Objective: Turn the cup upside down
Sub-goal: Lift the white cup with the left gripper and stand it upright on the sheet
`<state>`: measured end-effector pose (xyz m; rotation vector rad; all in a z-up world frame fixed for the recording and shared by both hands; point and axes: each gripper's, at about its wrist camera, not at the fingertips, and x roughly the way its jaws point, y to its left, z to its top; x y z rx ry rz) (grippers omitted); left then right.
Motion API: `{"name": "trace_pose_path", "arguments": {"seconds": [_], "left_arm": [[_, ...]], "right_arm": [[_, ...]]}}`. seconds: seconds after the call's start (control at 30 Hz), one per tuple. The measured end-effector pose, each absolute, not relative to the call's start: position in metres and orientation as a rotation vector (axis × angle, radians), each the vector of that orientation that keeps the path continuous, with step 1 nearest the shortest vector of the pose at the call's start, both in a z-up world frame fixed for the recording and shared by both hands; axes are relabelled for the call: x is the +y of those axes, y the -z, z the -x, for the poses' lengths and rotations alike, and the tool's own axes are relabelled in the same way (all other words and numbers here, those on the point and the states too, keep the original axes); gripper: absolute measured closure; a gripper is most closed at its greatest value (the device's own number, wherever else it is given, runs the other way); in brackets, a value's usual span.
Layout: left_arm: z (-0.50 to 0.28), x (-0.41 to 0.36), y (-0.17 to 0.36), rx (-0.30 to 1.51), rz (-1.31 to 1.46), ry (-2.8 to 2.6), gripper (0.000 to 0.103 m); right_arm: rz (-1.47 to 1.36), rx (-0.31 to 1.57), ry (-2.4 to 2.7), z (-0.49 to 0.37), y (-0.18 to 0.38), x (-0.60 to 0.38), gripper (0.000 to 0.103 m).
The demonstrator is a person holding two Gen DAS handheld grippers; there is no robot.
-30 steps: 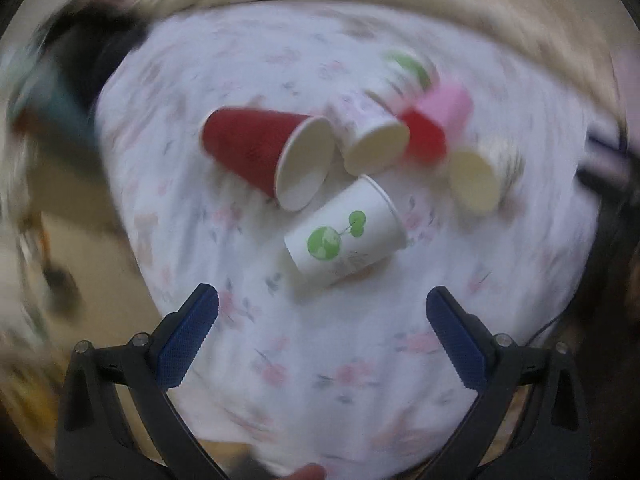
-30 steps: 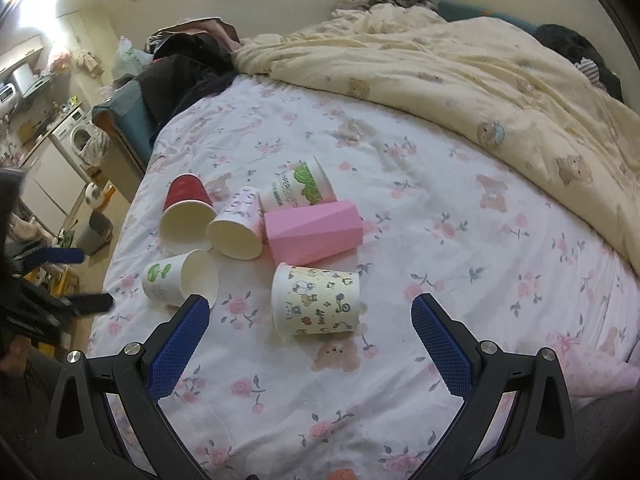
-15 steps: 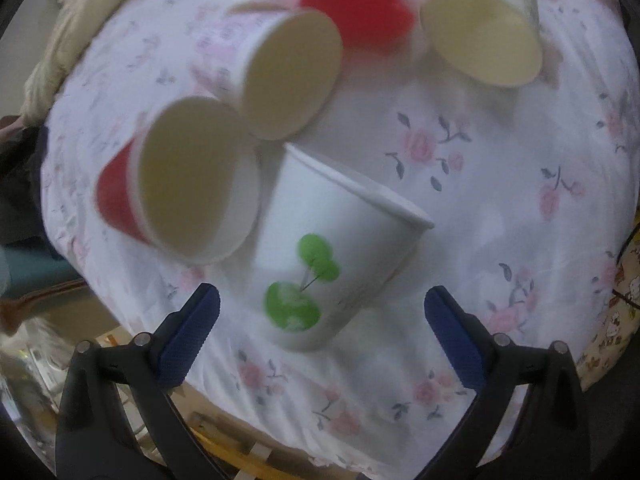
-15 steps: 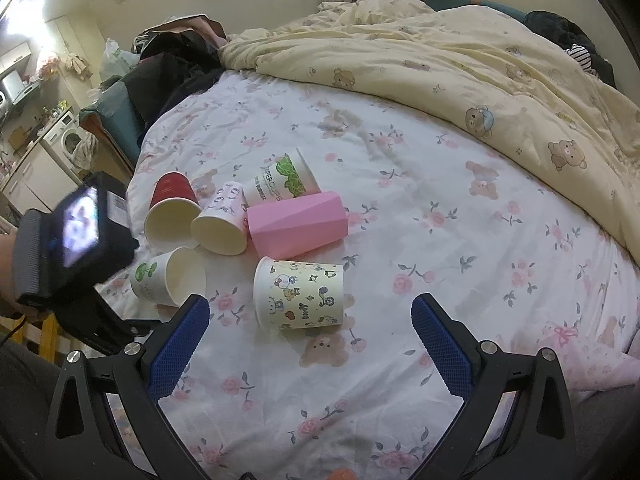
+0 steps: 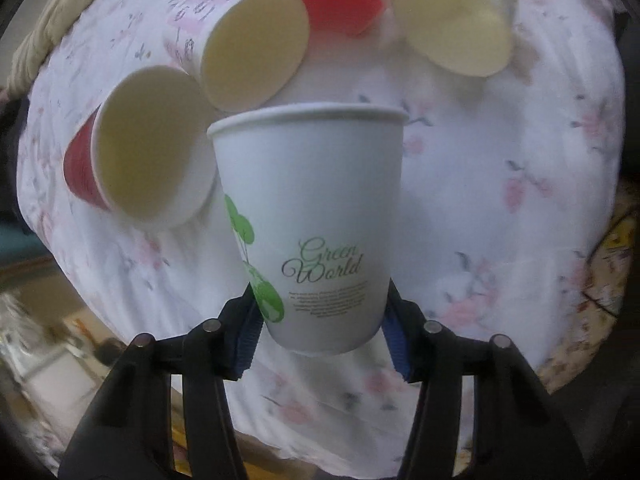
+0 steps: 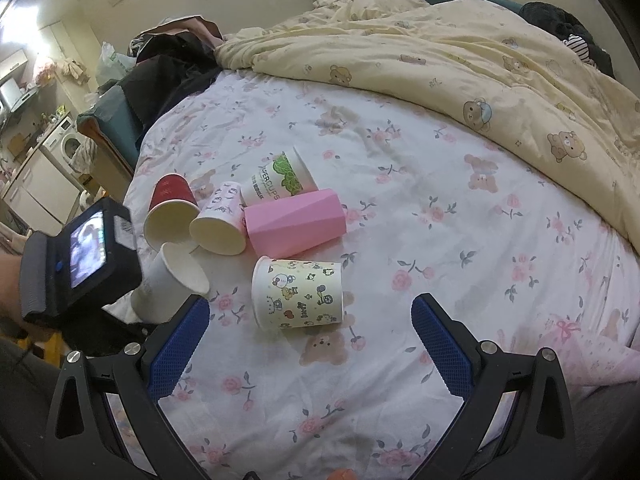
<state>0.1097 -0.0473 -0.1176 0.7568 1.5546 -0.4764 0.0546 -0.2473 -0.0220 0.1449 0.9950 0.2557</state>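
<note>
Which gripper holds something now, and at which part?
The left gripper clamps the white Green World cup near its base; the right gripper holds nothing.

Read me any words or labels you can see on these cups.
"Green World": on the white cup held in the left gripper.
Small print under it: too small to read.
"...PERCUPS": on the green-leaf cup, first letters hidden.
Line under it: blurred.
Cartoon cup: lettering unreadable.
</note>
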Motion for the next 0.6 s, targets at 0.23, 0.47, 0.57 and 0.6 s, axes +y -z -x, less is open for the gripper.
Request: {"name": "trace_pose_path", "arguments": {"seconds": [0.23, 0.47, 0.57, 0.6], "left_arm": [[-0.093, -0.031, 0.088, 1.592, -0.473, 0.430, 0.053], [-0.084, -0.011, 0.066, 1.603, -0.010, 0.334, 0.053], [-0.059, -0.007, 0.066, 1.595, 0.182, 0.287, 0.053], [-0.056, -0.009, 0.064, 1.591, 0.230, 0.270, 0.053]], "right_arm": [[-0.185, 0.993, -0.262, -0.053, 0.019, -0.252, 0.000], [-0.250, 0.999, -0.267, -0.051, 0.016, -0.263, 0.000], [-0.269, 0.997, -0.272, -0.049, 0.015, -0.266, 0.000], [-0.278, 0.997, -0.275, -0.049, 0.014, -0.267, 0.000]]}}
